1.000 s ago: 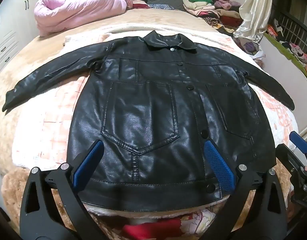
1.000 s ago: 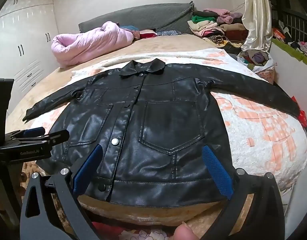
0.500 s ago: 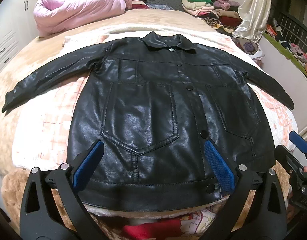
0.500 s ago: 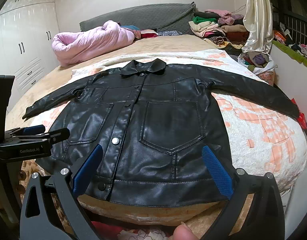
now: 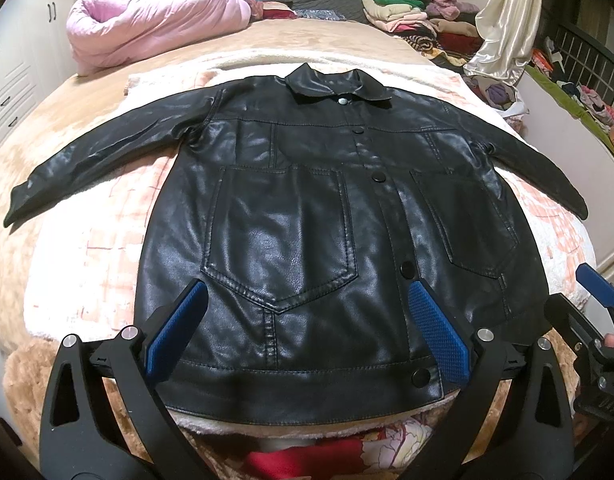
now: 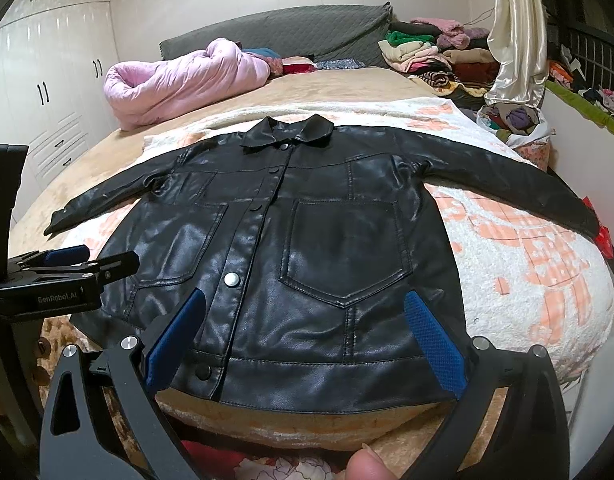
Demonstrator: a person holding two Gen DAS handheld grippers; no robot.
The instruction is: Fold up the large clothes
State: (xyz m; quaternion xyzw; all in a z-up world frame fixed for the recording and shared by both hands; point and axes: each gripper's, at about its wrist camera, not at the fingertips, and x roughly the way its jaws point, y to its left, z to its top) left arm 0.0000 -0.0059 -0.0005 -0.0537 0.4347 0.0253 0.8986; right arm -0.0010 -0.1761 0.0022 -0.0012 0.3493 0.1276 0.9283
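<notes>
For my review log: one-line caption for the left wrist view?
Open left gripper poised above hem of buttoned black leather jacket spread flat on bed.

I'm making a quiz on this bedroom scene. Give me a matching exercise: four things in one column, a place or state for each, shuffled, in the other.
Things:
1. black leather jacket
2. pink quilt
3. stack of folded clothes
4. left gripper

Places or states:
A. rolled up, far left on the bed
B. open, holding nothing
C. laid flat, sleeves spread out
D. far right corner, beside the pale curtain

Pairs: 1-C, 2-A, 3-D, 4-B
</notes>
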